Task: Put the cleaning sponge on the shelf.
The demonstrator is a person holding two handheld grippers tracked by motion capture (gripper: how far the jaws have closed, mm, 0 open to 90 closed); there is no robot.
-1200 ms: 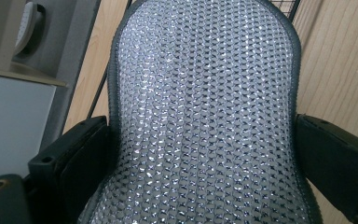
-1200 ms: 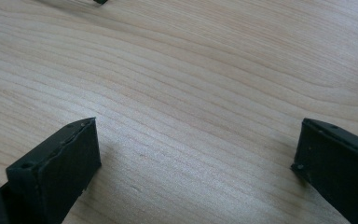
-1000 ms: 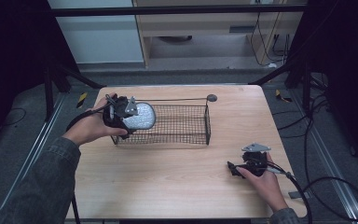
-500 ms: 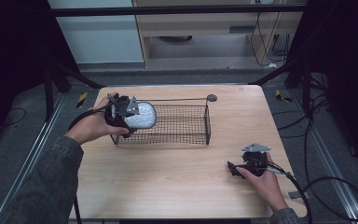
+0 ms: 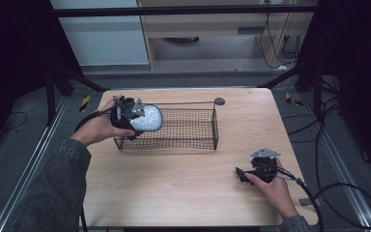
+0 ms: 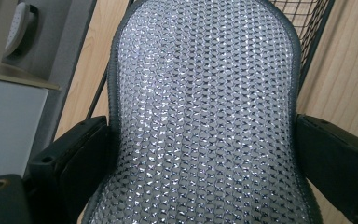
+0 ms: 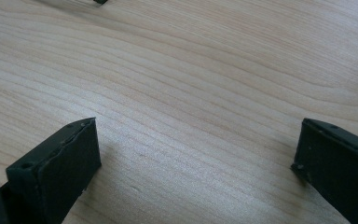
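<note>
Pale wood grain, smooth and matt, is seen across the tabletop point(image 7: 205, 70). A glittering, scaly silver pouch point(image 6: 205, 116) is edged in grey cloth. Thin black wire forms the basket point(image 5: 183, 128). Matt black tongs point(image 7: 196, 172).

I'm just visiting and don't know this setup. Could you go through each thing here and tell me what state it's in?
Left gripper: shut on the sparkly pad, held at the basket's left end.
Sparkly pad: clamped between the jaws, lifted off the table.
Wire basket: upright on the table, nothing visible inside.
Right gripper: open, holding nothing, low over bare wood.
Table: bare wood.
</note>
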